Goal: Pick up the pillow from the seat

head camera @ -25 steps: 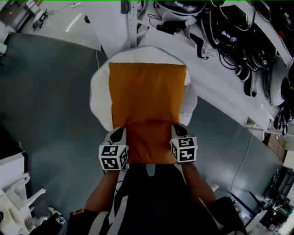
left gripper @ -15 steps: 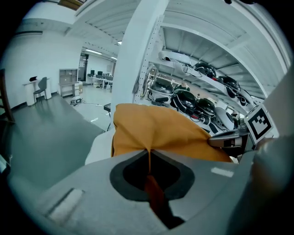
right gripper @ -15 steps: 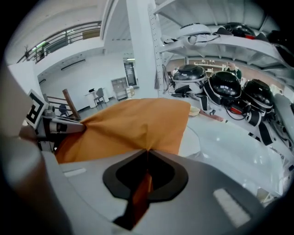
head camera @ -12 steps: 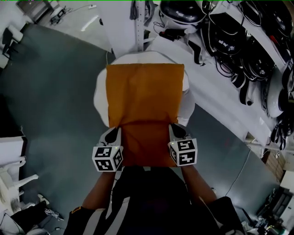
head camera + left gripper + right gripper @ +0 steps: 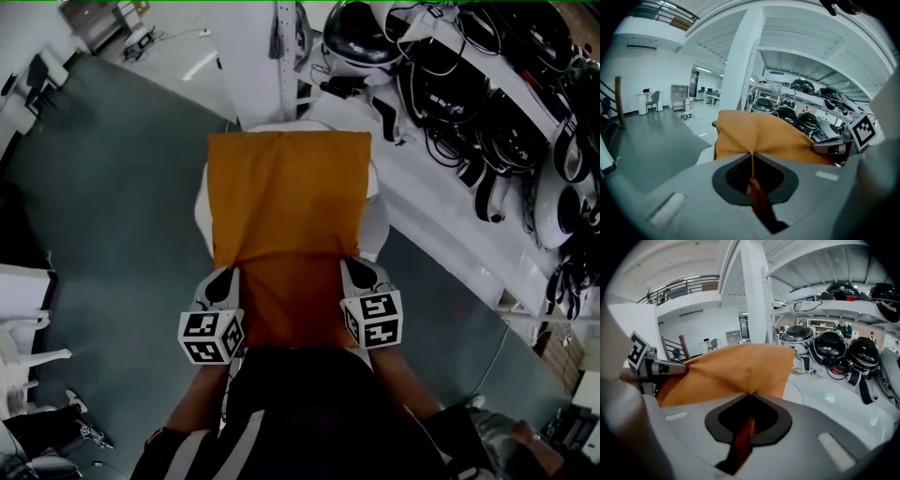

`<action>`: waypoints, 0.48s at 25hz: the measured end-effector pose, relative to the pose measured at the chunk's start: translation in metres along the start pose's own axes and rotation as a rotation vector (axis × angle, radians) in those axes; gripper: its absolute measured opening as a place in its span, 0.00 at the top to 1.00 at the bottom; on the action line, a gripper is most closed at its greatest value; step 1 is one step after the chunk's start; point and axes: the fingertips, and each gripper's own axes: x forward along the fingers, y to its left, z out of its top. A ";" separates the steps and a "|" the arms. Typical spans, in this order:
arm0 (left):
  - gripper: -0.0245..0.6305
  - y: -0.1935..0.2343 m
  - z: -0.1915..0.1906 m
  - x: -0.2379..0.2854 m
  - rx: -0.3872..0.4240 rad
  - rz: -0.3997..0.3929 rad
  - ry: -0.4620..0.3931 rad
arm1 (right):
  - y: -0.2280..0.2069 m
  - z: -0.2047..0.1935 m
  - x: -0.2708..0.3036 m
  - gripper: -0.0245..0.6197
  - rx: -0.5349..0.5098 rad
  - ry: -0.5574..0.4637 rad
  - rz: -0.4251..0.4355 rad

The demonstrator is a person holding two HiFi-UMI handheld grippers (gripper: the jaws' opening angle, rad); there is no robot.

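Observation:
The orange pillow [image 5: 286, 216] hangs between both grippers, held up over the white round seat [image 5: 375, 225]. My left gripper [image 5: 230, 275] is shut on the pillow's near left edge. My right gripper [image 5: 349, 270] is shut on its near right edge. In the left gripper view the orange pillow [image 5: 764, 136] is pinched between the closed jaws, its fabric pulled into a crease at the left gripper [image 5: 752, 154]. The right gripper view shows the same: the pillow [image 5: 736, 369] spreads ahead, pinched in the right gripper [image 5: 751, 393]. The seat is mostly hidden under the pillow.
A white shelf [image 5: 450, 187] with several dark helmets [image 5: 511, 122] and cables runs along the right. A white pillar [image 5: 258, 66] stands behind the seat. White equipment [image 5: 23, 328] sits at the left edge. The floor [image 5: 112, 216] is dark grey.
The pillow has risen and come a little nearer, covering more of the white seat. Both grippers have dropped slightly in the view, still holding the near edge.

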 end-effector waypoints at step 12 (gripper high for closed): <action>0.95 -0.018 0.012 -0.048 -0.006 0.052 -0.104 | 0.013 0.022 -0.042 0.94 -0.085 -0.092 0.038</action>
